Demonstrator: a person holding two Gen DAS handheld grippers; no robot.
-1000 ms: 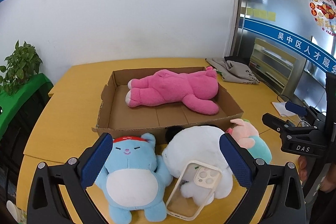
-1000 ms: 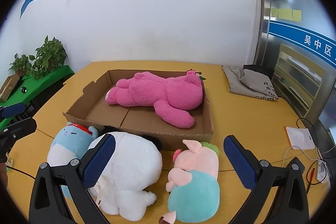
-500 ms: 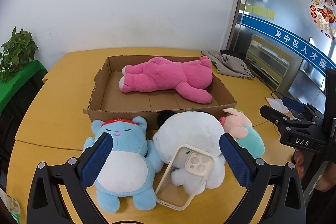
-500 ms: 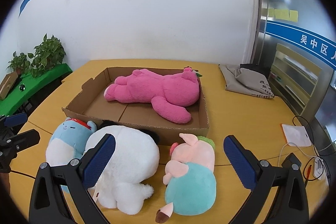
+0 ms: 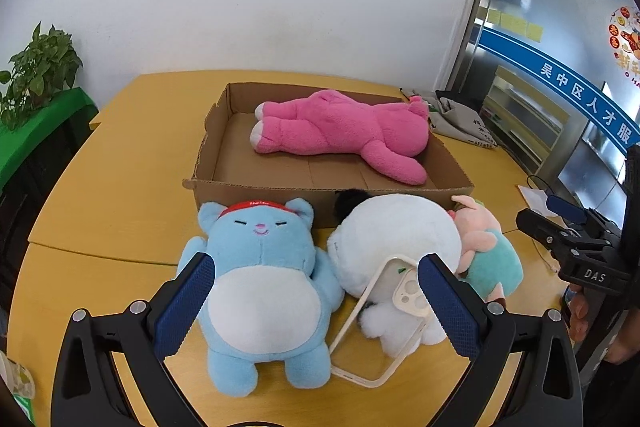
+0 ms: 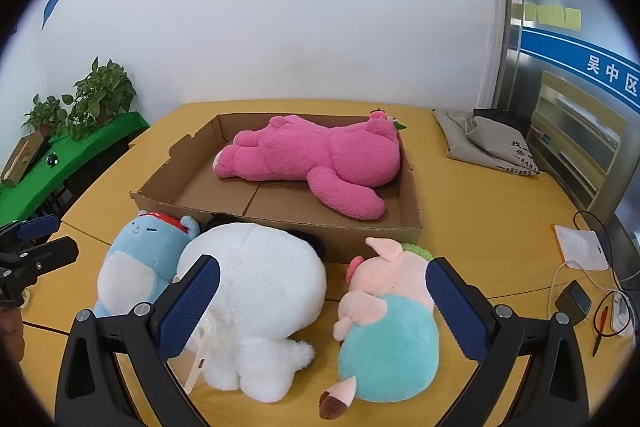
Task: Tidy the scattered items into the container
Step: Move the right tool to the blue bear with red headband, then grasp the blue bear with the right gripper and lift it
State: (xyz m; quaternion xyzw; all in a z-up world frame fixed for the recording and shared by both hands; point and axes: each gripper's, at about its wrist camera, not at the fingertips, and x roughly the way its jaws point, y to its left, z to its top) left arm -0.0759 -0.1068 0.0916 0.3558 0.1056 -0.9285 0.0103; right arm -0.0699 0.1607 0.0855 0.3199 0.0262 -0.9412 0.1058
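Observation:
A shallow cardboard box (image 5: 256, 187) (image 6: 168, 199) on the yellow table holds a pink plush bear (image 5: 340, 133) (image 6: 320, 155). In front of the box lie a blue cat plush (image 5: 260, 283) (image 6: 136, 259), a white plush (image 5: 396, 231) (image 6: 260, 287) and a pink-and-teal pig plush (image 5: 488, 251) (image 6: 388, 323). A clear phone case (image 5: 384, 323) leans on the white plush. My left gripper (image 5: 316, 303) is open above the blue cat and the case. My right gripper (image 6: 324, 307) is open above the white plush and the pig. Both are empty.
A grey cloth bag (image 6: 492, 143) (image 5: 460, 119) lies at the table's back right. A white pad (image 6: 580, 247), a charger (image 6: 576, 303) and cables lie at the right edge. Plants (image 6: 100, 95) stand on a green shelf to the left.
Both grippers have pulled back and tilted down a little, so the plush toys sit higher and farther in view. Nothing was taken hold of.

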